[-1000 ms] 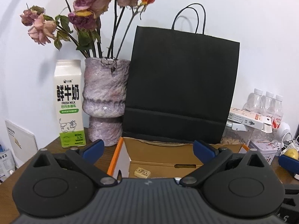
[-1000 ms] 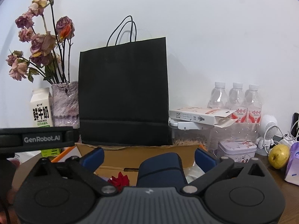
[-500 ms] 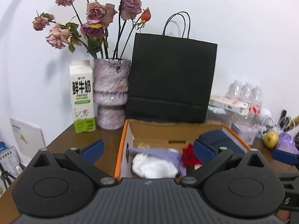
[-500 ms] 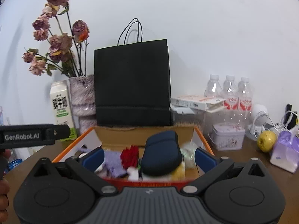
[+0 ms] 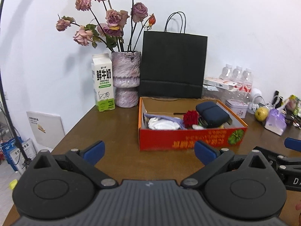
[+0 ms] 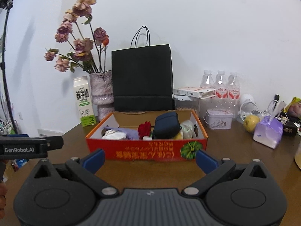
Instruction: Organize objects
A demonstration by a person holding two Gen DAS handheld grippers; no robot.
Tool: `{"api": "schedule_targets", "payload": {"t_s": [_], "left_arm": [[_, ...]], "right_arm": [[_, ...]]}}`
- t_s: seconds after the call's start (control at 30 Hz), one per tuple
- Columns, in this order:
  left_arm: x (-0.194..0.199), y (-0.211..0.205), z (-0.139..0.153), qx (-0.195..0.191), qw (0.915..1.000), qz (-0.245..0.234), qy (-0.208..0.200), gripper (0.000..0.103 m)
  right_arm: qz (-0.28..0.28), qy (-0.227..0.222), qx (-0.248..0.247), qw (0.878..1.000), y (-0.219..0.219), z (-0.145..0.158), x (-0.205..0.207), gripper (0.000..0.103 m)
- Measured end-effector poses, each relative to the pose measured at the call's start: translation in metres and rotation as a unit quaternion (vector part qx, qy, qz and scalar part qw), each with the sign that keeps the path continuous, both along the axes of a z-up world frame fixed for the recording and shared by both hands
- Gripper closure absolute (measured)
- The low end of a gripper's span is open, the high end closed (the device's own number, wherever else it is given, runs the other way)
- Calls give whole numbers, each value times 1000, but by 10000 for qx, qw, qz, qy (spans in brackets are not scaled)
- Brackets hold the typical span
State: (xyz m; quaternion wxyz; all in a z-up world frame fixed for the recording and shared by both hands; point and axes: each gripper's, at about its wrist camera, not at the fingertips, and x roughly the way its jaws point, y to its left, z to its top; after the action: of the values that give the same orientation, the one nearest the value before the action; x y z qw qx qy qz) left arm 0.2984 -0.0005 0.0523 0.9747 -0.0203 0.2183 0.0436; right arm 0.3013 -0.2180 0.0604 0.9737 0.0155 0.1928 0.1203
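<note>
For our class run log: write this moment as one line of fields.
left gripper: open, empty | right gripper: open, empty | red box: on table, holds navy case, red flower

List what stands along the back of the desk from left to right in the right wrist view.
milk carton → vase of dried roses → black paper bag → three water bottles → yellow fruit → purple gift box
</note>
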Motion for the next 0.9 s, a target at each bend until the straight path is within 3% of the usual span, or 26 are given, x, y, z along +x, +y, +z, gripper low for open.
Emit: {"api": "schedule_targets", "payload": {"t_s": [0.5, 0.9], "left_arm": [[-116, -12, 0, -21, 9997, -92, 213, 0], [-144, -15, 5, -5, 9998, -130, 148, 0]], "right_arm": [[100, -111, -99, 9998, -5, 10, -114, 0], [91, -170, -133, 9997, -7, 13, -140, 0]]}}
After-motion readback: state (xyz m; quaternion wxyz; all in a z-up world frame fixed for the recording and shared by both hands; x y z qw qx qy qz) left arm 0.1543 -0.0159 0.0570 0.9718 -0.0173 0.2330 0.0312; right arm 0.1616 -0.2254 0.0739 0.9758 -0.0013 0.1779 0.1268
